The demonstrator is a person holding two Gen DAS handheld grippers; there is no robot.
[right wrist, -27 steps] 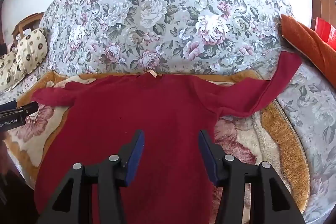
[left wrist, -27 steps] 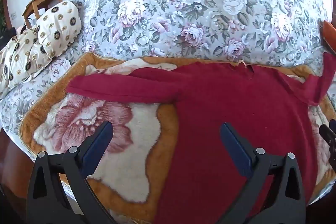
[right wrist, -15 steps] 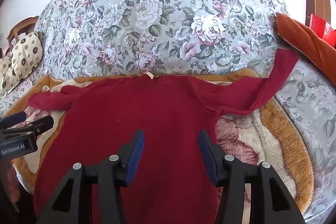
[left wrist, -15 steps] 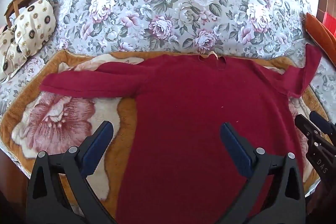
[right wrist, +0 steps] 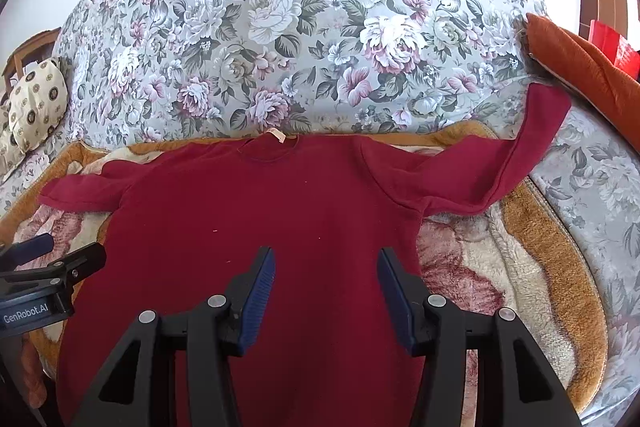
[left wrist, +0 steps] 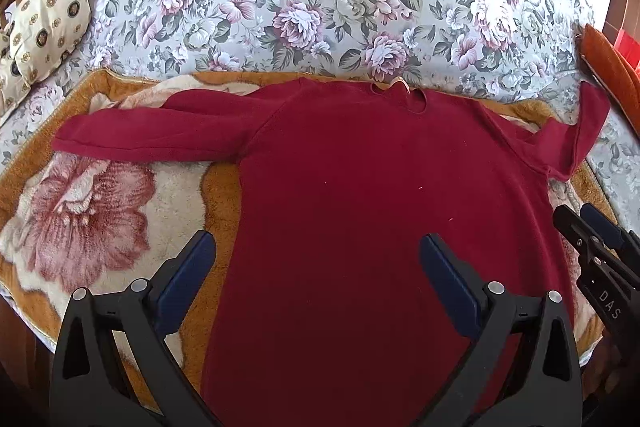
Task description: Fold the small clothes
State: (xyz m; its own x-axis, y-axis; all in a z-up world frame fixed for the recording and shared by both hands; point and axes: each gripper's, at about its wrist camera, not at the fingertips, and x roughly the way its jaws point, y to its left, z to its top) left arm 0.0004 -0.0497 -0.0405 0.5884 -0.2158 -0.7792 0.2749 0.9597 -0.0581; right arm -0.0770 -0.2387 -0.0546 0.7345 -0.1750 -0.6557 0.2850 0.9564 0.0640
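Red sweater (left wrist: 360, 207): spread flat on plush blanket (left wrist: 100, 227), sleeves out left and right. Left gripper (left wrist: 316, 259) and right gripper (right wrist: 326, 271): released, empty, above its near body.

A dark red sweater (right wrist: 280, 211) lay flat, collar away, on a plush rose-patterned blanket (right wrist: 520, 267) over the floral sofa (right wrist: 304, 27). Its one sleeve reached up toward an orange cushion (right wrist: 580, 59). The right gripper (right wrist: 326, 271) hovered above the sweater's body, jaws apart, nothing between them. The left gripper (right wrist: 48, 255) showed at the left edge, by the other sleeve.
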